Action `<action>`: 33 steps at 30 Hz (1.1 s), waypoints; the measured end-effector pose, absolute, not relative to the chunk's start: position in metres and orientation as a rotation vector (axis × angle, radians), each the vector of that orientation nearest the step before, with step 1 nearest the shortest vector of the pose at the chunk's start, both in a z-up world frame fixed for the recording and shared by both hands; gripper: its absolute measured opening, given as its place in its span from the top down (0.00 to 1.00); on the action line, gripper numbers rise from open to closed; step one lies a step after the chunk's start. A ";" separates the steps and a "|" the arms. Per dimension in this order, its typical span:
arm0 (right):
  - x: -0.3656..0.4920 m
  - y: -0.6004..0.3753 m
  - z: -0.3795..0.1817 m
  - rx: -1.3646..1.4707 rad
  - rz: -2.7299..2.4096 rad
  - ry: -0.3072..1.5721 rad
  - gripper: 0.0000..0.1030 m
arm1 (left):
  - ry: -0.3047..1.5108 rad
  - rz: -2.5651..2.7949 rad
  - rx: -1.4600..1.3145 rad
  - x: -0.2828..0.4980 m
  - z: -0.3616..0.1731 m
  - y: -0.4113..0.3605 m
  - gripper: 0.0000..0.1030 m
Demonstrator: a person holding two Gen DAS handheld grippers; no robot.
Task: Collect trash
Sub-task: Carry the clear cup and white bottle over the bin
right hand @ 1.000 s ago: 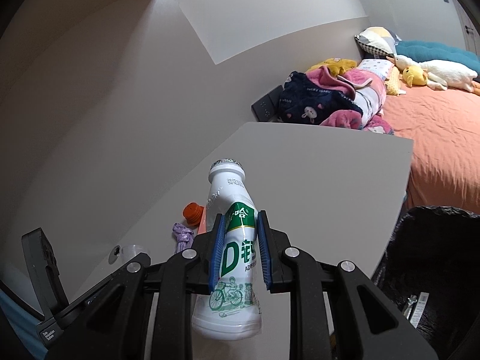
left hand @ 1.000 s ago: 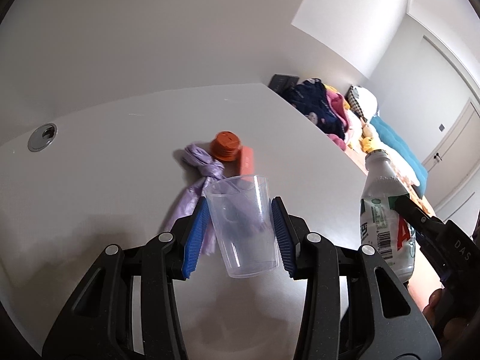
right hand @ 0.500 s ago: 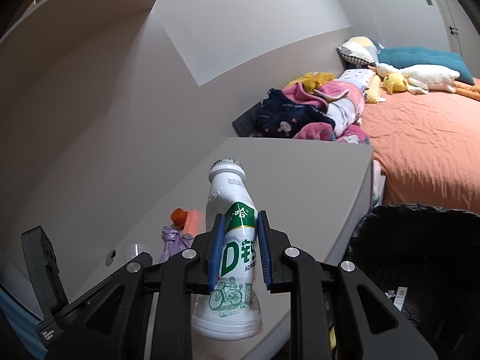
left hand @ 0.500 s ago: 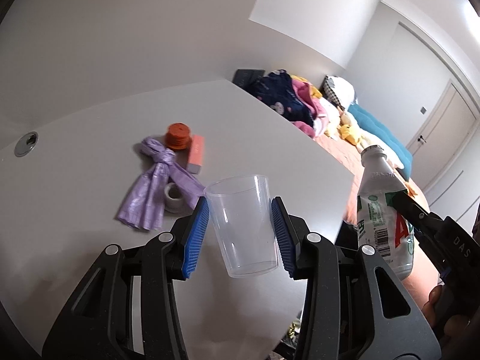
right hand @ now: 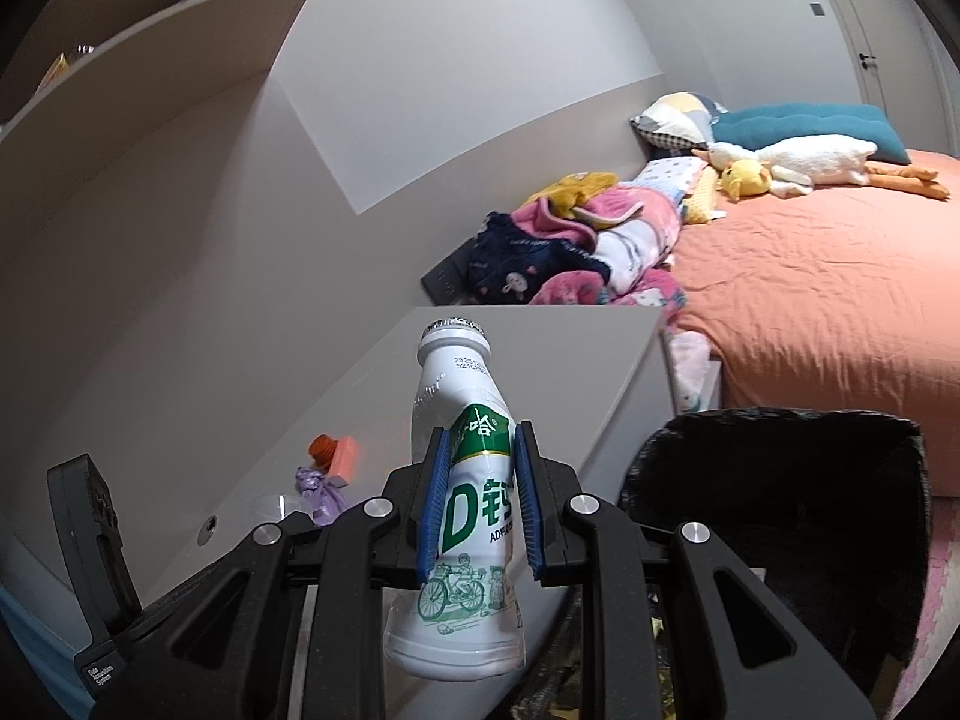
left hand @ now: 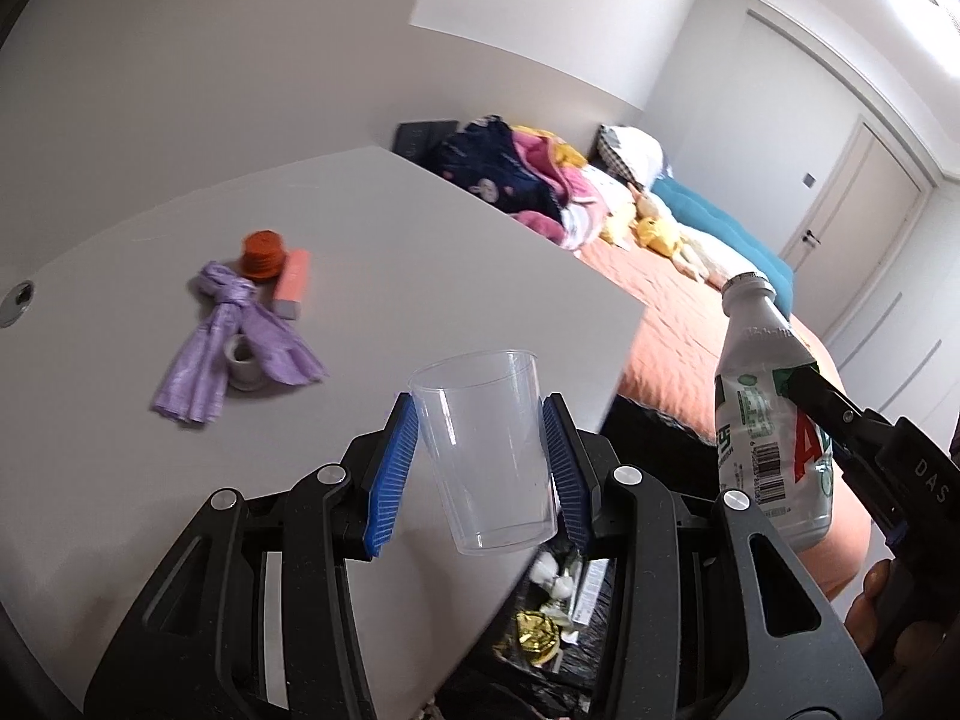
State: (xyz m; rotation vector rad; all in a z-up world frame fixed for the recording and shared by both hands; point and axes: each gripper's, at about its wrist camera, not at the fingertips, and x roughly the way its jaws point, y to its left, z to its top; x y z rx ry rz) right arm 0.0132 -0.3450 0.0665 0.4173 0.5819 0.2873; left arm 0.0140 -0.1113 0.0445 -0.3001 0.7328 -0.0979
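My left gripper (left hand: 480,468) is shut on a clear plastic cup (left hand: 486,450), held upright over the table's right edge. My right gripper (right hand: 480,504) is shut on a white milk bottle (right hand: 468,516) with a green label; the same bottle (left hand: 768,420) appears at the right of the left wrist view. Below and to the right stands a bin lined with a black bag (right hand: 780,516); wrappers lie inside the bin (left hand: 540,630) under the cup. On the grey table (left hand: 390,276) remain a purple cloth (left hand: 234,336), an orange cap (left hand: 262,252) and a pink block (left hand: 293,293).
A small white roll (left hand: 243,360) sits under the purple cloth. A bed with an orange cover (right hand: 810,300), piled clothes (right hand: 576,246), pillows and a plush duck stands beyond the table. A shelf (right hand: 150,42) hangs on the wall at upper left. A door (left hand: 852,210) is far right.
Both grippers have moved right with their loads, from over the table toward its edge. The bin has come into view beneath them; the cloth and cap have slid left.
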 end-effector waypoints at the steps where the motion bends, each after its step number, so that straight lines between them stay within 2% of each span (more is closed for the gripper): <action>1: 0.011 -0.350 0.066 0.418 0.278 0.579 0.77 | 0.734 -0.108 -0.295 0.014 0.044 -0.117 0.59; 33: -0.038 -0.478 0.051 0.461 0.000 0.538 0.77 | 0.840 -0.401 -0.117 0.015 0.016 -0.266 0.59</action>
